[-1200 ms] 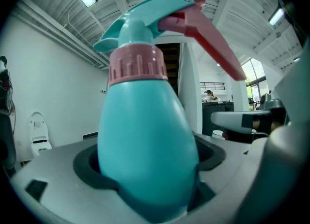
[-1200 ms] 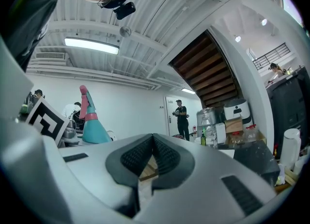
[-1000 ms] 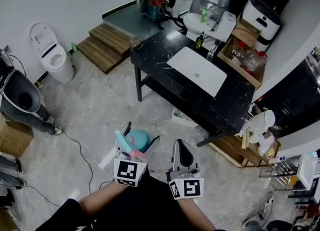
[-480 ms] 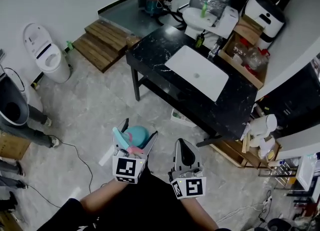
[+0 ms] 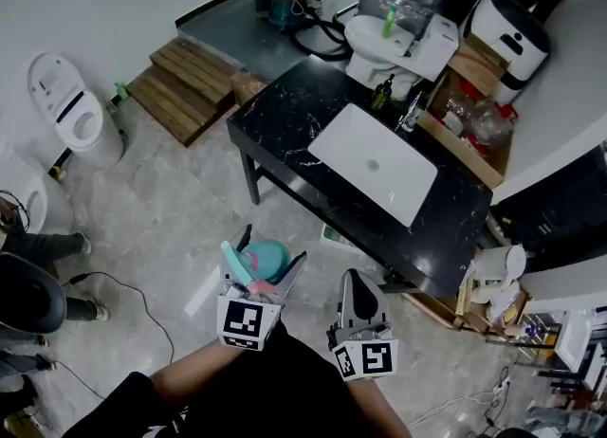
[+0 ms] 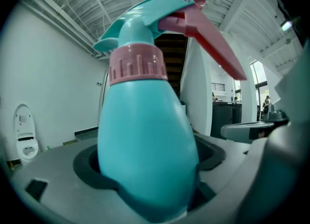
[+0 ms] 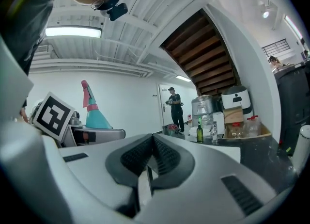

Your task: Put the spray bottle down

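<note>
A teal spray bottle (image 6: 145, 150) with a pink collar and pink trigger stands upright between the jaws of my left gripper (image 5: 261, 270), which is shut on its body. In the head view the spray bottle (image 5: 258, 261) hangs above the grey floor, short of the black table (image 5: 294, 114). It also shows in the right gripper view as the spray bottle (image 7: 94, 111) at the left. My right gripper (image 5: 358, 296) is held beside the left one, its jaws pressed together with nothing between them.
A white sink basin (image 5: 373, 163) is set in the black table. A green bottle (image 5: 381, 92) and a faucet stand at its far edge. A toilet (image 5: 71, 123) and wooden steps (image 5: 185, 90) are at the left. A cable (image 5: 142, 299) lies on the floor.
I have moved forward: the table and toilet have shifted in the head view. Both grippers keep their places and the left one still holds the bottle.
</note>
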`<move>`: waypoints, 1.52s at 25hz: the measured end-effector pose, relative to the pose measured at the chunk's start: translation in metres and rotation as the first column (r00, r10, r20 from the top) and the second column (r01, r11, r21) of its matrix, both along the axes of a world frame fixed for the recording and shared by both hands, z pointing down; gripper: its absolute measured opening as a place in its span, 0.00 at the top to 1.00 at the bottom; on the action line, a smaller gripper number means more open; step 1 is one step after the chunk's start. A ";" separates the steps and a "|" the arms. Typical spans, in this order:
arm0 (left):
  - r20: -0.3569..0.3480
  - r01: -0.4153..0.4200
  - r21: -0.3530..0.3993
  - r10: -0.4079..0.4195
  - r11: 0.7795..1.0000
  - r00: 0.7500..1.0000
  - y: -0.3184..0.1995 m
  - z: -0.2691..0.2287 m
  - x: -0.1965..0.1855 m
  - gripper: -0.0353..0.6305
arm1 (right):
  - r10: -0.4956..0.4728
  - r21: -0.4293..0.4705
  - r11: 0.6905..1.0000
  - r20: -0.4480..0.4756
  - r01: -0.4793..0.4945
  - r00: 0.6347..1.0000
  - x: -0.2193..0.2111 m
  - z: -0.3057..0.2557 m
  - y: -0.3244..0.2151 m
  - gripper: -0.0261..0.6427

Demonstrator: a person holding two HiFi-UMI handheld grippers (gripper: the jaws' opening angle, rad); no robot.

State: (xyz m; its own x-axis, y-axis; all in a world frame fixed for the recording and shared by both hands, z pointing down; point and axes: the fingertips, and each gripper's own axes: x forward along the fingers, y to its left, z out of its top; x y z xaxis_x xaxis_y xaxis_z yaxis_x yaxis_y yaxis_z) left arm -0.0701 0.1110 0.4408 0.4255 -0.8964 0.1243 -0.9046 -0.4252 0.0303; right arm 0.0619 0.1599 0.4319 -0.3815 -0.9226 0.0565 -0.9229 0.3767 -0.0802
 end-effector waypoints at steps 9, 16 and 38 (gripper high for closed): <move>-0.002 -0.049 -0.029 0.049 0.998 0.999 -0.102 -0.003 -0.005 0.26 | 0.035 -0.021 0.999 -0.023 -0.035 0.999 -0.014 -0.011 -0.106 0.94; 0.016 -0.066 -0.029 0.066 0.997 0.998 -0.164 -0.011 -0.020 0.26 | 0.061 -0.027 0.998 -0.046 -0.062 0.997 -0.033 -0.018 -0.174 0.94; 0.013 -0.138 -0.116 0.140 0.984 0.990 -0.229 0.040 -0.060 0.26 | 0.077 -0.066 0.994 -0.104 -0.084 0.992 -0.086 0.006 -0.262 0.94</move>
State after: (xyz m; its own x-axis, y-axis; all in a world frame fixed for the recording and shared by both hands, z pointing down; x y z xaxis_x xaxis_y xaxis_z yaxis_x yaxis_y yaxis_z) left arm -0.1301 -0.1177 0.4811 0.5412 -0.8079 0.2332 -0.8379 -0.5416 0.0683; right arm -0.0239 -0.1017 0.4378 -0.2948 -0.9426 0.1566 -0.9548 0.2972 -0.0087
